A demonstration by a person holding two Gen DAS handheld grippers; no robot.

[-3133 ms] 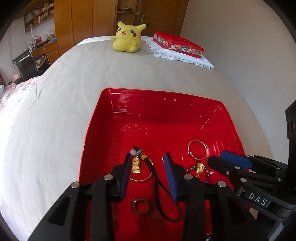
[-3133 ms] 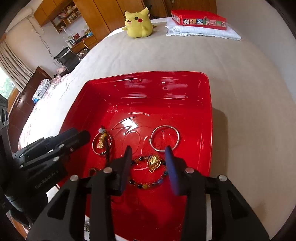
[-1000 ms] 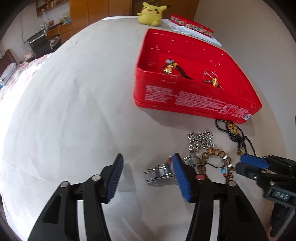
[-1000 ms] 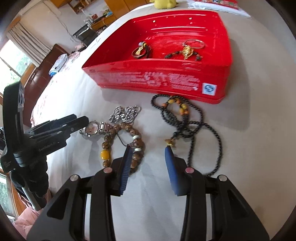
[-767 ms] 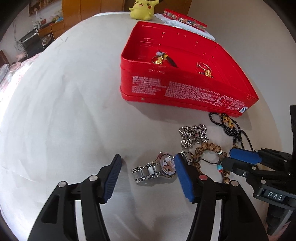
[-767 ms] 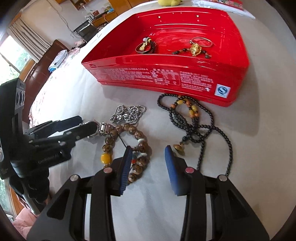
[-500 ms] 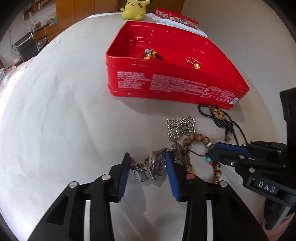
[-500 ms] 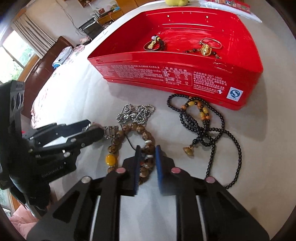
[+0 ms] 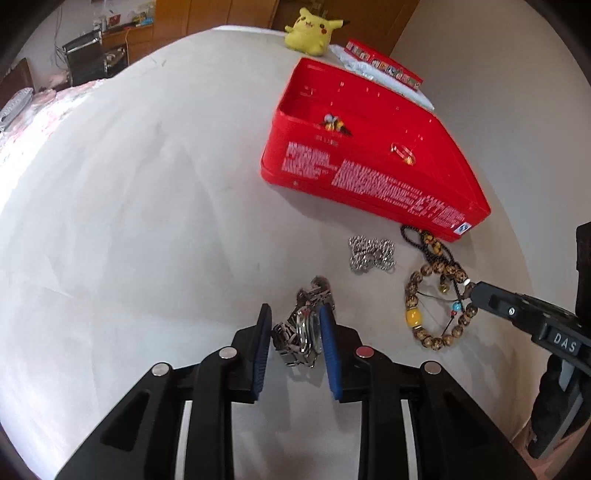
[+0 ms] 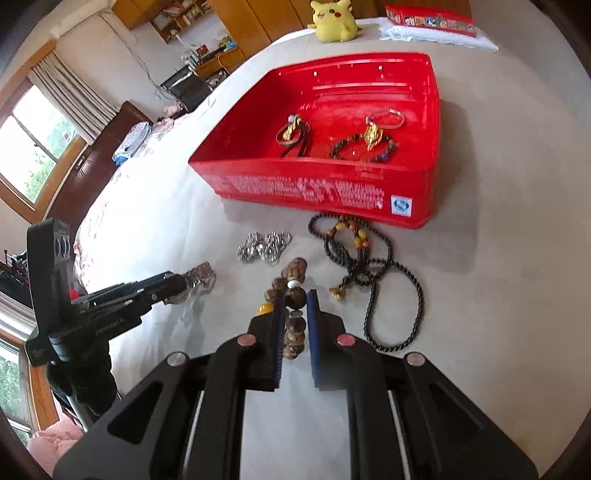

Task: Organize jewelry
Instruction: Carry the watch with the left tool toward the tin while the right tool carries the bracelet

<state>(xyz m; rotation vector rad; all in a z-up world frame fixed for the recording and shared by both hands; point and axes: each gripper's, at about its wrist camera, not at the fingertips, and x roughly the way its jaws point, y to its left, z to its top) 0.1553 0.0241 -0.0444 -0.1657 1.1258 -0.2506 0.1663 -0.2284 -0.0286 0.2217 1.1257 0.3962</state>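
My left gripper (image 9: 295, 314) is shut on a silver metal wristwatch (image 9: 304, 328), held just off the white bedsheet. My right gripper (image 10: 294, 297) is shut on a brown wooden bead bracelet (image 10: 293, 295), which also shows in the left wrist view (image 9: 417, 295). A red tin box (image 10: 332, 186) stands beyond, holding a gold charm on a black cord (image 10: 291, 133), a silver bangle (image 10: 386, 118) and a dark bead bracelet with a gold charm (image 10: 364, 144). A silver chain (image 10: 264, 245) and a black bead necklace (image 10: 369, 266) lie on the sheet in front of the box.
A yellow plush toy (image 10: 334, 18) and a flat red box on a white cloth (image 10: 432, 18) sit at the far end of the bed. Furniture and a window stand to the left of the bed edge (image 10: 92, 221).
Both grippers left the red box and came down to the jewelry on the sheet. The left jaws closed on the watch and the right jaws closed on the wooden bead bracelet.
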